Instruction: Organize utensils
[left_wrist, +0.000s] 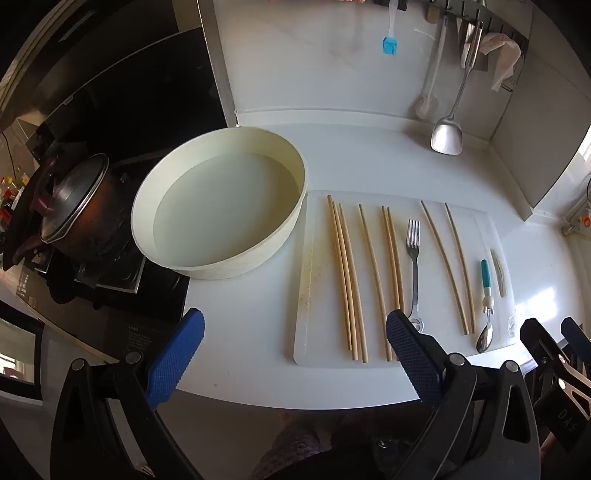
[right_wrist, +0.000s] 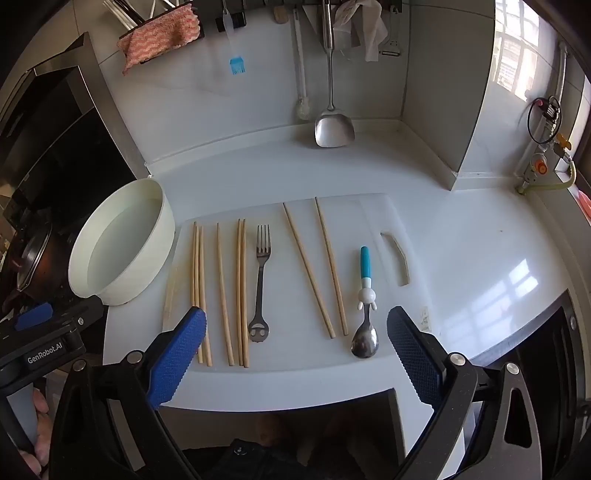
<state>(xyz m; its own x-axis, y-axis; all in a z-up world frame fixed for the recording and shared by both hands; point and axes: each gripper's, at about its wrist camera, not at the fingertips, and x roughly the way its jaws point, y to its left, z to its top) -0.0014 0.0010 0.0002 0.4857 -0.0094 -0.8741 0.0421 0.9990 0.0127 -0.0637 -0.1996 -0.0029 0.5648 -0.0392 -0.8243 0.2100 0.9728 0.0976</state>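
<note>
- Grippers, the left gripper (left_wrist: 295, 339) and the right gripper (right_wrist: 295, 328), both gaped wide, holding nothing.
- Chopsticks (right_wrist: 197, 280), fork (right_wrist: 261, 273) and spoon (right_wrist: 365, 317) lay beside the bowl (right_wrist: 162, 221).
- Best to pinch one chopstick near its middle.

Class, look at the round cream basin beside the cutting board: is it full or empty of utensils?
Empty: the basin shows only its bare floor; fork and spoon lie outside it.
</note>
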